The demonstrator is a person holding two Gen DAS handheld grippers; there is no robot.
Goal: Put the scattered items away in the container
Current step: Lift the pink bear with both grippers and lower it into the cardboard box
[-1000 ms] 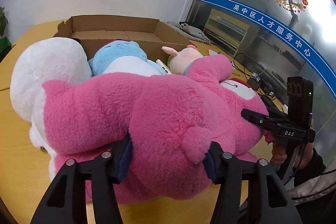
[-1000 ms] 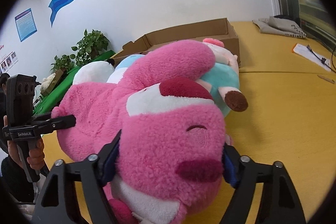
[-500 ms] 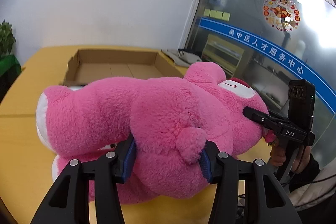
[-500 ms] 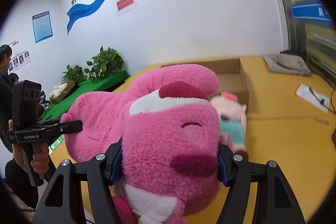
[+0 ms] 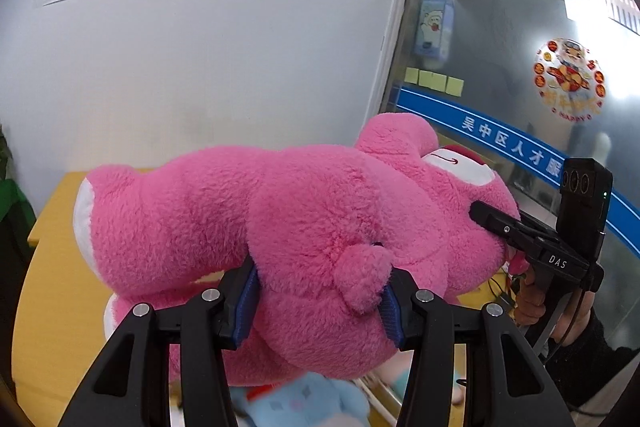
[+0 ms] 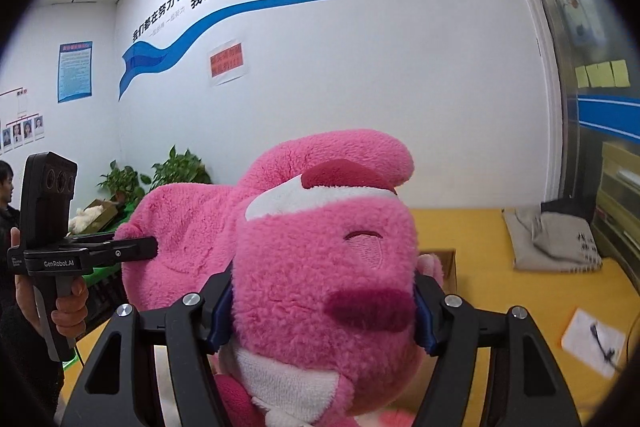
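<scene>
Bear: big pink plush bear, lying sideways in the air above the desk, clear of its top; I carry it between my two grippers.
Left gripper: my left gripper is clamped on the bear's rump, by the small tail; blue pads sunk into the fur on both sides.
Right gripper: my right gripper is clamped on the bear's head, one pad on each cheek; muzzle faces the camera.
Cross view: from the left wrist, the right gripper's finger presses into the head at the right; from the right wrist, the left gripper's finger presses into the rump at the left.
Hands: my left hand and right hand each wrap a grip handle.
Box: brown cardboard box, only a corner showing behind the bear's head, toward the far side of the desk.
Below bear: blue plush, blurred, on the desk under the bear.
Desk, right side: grey bag toward the far edge; white paper near the right edge.
</scene>
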